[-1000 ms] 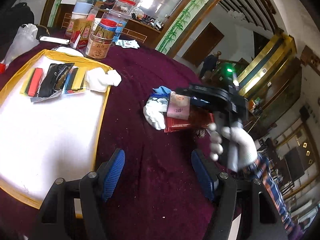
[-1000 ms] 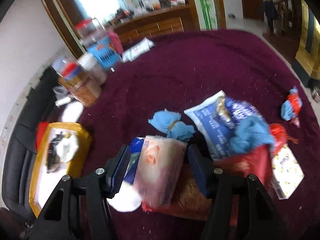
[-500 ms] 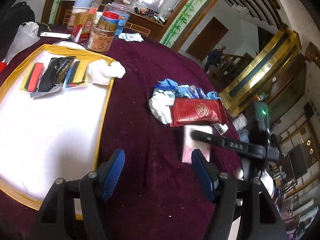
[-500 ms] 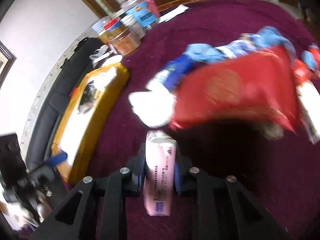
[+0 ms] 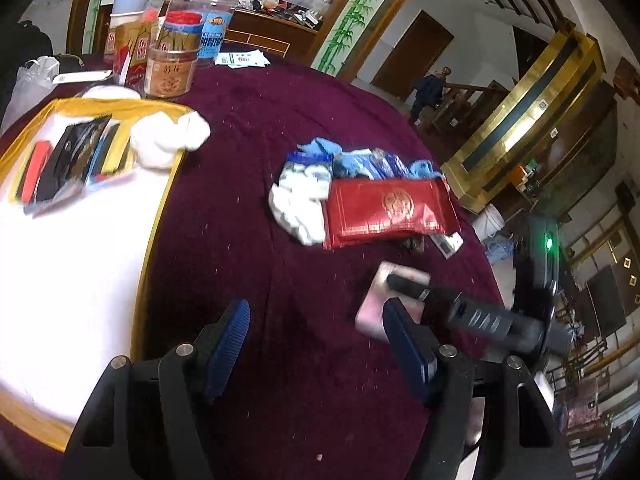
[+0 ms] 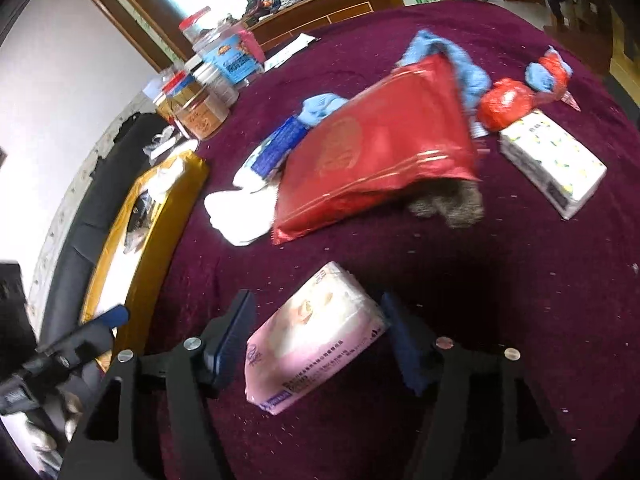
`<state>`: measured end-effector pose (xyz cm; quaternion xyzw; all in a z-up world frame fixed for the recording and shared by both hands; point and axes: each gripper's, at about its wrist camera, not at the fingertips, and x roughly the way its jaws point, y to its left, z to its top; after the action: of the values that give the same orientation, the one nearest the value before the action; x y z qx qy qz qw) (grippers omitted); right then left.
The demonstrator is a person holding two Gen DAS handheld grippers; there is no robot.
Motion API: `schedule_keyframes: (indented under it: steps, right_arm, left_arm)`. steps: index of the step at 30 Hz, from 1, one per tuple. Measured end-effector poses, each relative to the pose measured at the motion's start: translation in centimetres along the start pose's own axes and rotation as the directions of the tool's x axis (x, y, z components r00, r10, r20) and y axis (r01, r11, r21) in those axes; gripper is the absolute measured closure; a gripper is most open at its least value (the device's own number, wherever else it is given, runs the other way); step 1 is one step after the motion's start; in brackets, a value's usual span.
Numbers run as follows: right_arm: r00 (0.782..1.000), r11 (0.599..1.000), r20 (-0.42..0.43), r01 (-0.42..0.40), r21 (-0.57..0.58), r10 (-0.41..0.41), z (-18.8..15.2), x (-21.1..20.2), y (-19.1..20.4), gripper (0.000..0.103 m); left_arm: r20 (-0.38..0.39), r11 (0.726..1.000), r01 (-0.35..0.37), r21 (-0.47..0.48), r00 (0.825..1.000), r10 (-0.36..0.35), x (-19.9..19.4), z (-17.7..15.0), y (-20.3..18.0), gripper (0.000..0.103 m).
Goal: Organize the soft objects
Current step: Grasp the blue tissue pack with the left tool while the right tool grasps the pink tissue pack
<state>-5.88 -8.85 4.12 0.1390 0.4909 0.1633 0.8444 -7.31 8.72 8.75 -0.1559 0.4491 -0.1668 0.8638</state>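
A pink tissue pack (image 6: 316,336) lies on the maroon tablecloth between the jaws of my right gripper (image 6: 318,338), which is open and apart from it. The pack also shows in the left wrist view (image 5: 378,304), partly behind my right gripper's finger. My left gripper (image 5: 316,332) is open and empty above the cloth. A red packet (image 6: 372,160) lies over a pile with white socks (image 6: 240,212), blue cloths (image 6: 464,64) and a grey fuzzy item (image 6: 452,204). The red packet (image 5: 388,208) shows in the left wrist view too.
A white mat with a gold border (image 5: 156,216) at the left holds flat packets (image 5: 68,160) and a white sock (image 5: 168,140). Jars (image 5: 172,64) stand at the back. A white patterned tissue pack (image 6: 554,164) and a red bag (image 6: 506,104) lie at the right.
My right gripper carried the pink tissue pack off the pile toward the near edge, set it on the cloth and opened. The left gripper has stayed open.
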Motion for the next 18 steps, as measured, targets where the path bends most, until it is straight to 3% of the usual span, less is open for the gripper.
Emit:
schedule_keyframes:
  steps: [3,5,9,14,18]
  right_arm:
    - [0.999,0.998,-0.022,0.044,-0.042,-0.045,-0.2,1.7,1.3,0.037]
    - [0.999,0.997,0.011,0.048,-0.065,-0.048,-0.3,1.9,1.7,0.031]
    - [0.997,0.998,0.078,-0.014,-0.063,0.019,-0.4,2.0,1.0,0.027]
    - [0.995,0.998,0.082,-0.044,-0.041,0.047,-0.4,1.9,0.5,0.027]
    - [0.995,0.998,0.081,-0.052,-0.042,0.055,-0.4,2.0,0.5,0.025]
  left_arm:
    - [0.002,1.0,-0.01,-0.003,1.0,0.01,0.9,1.3,-0.2,0.031]
    - [-0.006,1.0,-0.026,-0.006,1.0,0.026,1.8,2.0,-0.4,0.031]
    - [-0.023,0.998,-0.058,-0.004,0.998,0.058,3.7,4.4,-0.8,0.031]
    - [0.024,0.991,-0.12,0.055,0.993,0.119,7.6,8.9,-1.2,0.031]
    - [-0.022,0.981,-0.169,0.099,0.985,0.172,12.0,10.9,-1.1,0.031]
